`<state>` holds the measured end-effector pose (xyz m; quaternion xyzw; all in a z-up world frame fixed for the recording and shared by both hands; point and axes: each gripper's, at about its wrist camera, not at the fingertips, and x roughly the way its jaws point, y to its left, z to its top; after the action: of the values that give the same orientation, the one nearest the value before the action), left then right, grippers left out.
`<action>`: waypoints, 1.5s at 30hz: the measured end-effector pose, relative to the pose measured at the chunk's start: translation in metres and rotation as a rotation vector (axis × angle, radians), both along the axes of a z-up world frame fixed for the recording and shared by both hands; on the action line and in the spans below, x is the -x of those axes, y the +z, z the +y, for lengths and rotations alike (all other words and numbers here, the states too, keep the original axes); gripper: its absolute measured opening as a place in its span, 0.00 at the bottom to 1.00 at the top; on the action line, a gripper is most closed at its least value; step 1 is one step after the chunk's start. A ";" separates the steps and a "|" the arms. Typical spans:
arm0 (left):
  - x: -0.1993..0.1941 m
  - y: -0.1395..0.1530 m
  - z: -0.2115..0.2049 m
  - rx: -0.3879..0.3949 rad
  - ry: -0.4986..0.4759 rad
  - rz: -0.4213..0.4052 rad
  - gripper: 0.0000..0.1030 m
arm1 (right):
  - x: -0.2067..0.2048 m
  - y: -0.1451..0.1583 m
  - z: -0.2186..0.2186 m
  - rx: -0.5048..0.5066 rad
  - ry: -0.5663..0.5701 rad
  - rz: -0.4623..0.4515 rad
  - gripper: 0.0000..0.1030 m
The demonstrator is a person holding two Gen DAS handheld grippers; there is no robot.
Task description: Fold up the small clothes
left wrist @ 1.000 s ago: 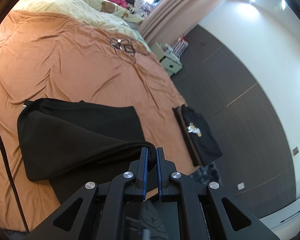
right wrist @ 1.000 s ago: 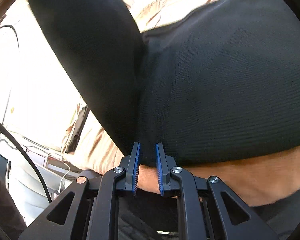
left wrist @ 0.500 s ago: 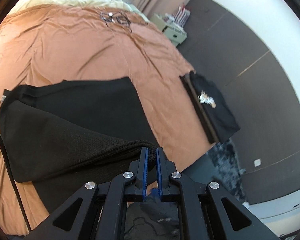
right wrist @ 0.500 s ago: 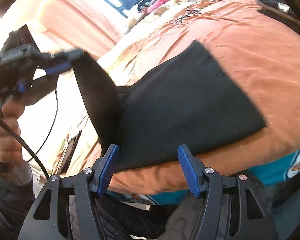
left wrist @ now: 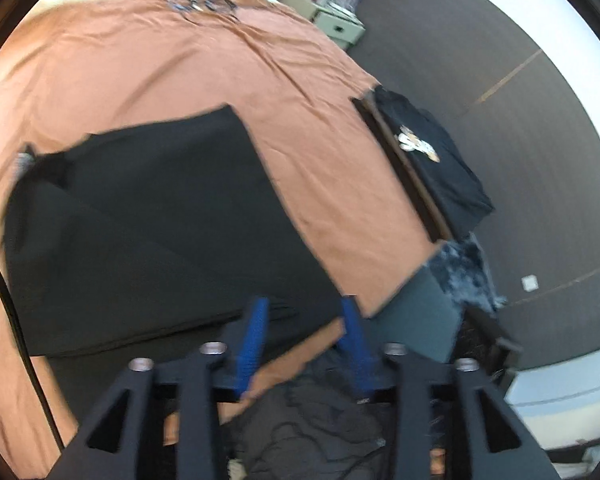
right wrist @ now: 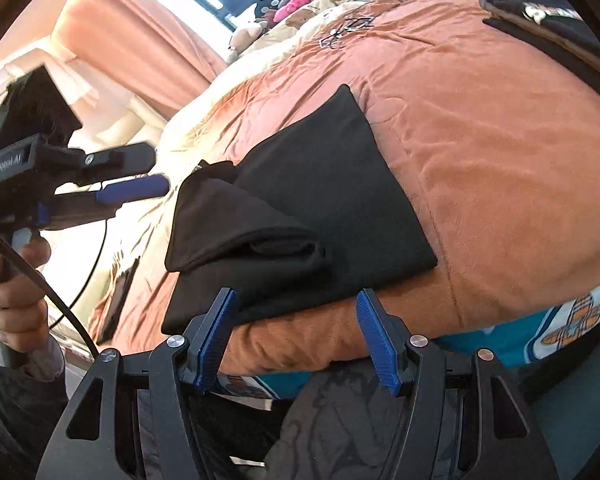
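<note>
A black garment (left wrist: pixel 148 220) lies folded on the orange bedspread (left wrist: pixel 180 72), its top layer bunched in a loose fold (right wrist: pixel 252 236) near the front. My left gripper (left wrist: pixel 304 320) hovers over the garment's near edge; its jaws are opening and the pads press on nothing. In the right wrist view a hand holds the left gripper (right wrist: pixel 158 168) just left of the garment (right wrist: pixel 320 184). My right gripper (right wrist: pixel 296 320) stands open at the bed's near edge, fingers on either side of the garment's front hem without touching it.
A folded black T-shirt with a print (left wrist: pixel 432 160) rests at the bed's right edge. A tangle of thin cable (left wrist: pixel 204 0) lies far up the bedspread (right wrist: pixel 480 140). Plush toys and pillows (right wrist: pixel 300 0) crowd the head end. A pale nightstand (left wrist: pixel 336 28) stands beyond the bed.
My left gripper let go of the garment's corded edge and its jaws parted; the lifted flap dropped onto the bed. My right gripper pulled back from the cloth, opened wide, then held still.
</note>
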<state>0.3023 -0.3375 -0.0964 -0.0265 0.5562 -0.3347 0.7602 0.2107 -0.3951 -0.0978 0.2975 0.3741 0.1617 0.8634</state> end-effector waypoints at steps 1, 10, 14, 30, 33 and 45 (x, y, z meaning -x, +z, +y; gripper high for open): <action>0.000 0.000 0.010 -0.012 0.020 -0.012 0.51 | -0.005 -0.001 0.001 0.013 0.001 0.003 0.58; -0.014 -0.043 0.102 -0.092 0.177 0.030 0.51 | -0.031 0.032 0.028 0.313 0.113 0.007 0.58; -0.014 -0.065 0.135 -0.105 0.253 0.064 0.51 | -0.051 0.041 0.058 0.470 0.175 -0.002 0.58; 0.001 -0.123 0.165 -0.158 0.327 0.108 0.51 | -0.093 0.039 0.140 0.720 0.325 0.007 0.48; 0.000 -0.124 0.165 -0.160 0.324 0.108 0.51 | -0.096 0.038 0.150 0.751 0.354 0.007 0.48; -0.003 -0.126 0.165 -0.163 0.316 0.116 0.51 | -0.126 0.052 0.118 0.530 0.338 0.039 0.08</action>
<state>0.3050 -0.1726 -0.2224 -0.0709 0.6133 -0.1628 0.7696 0.3366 -0.2768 -0.0461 -0.0012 0.4640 0.1938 0.8643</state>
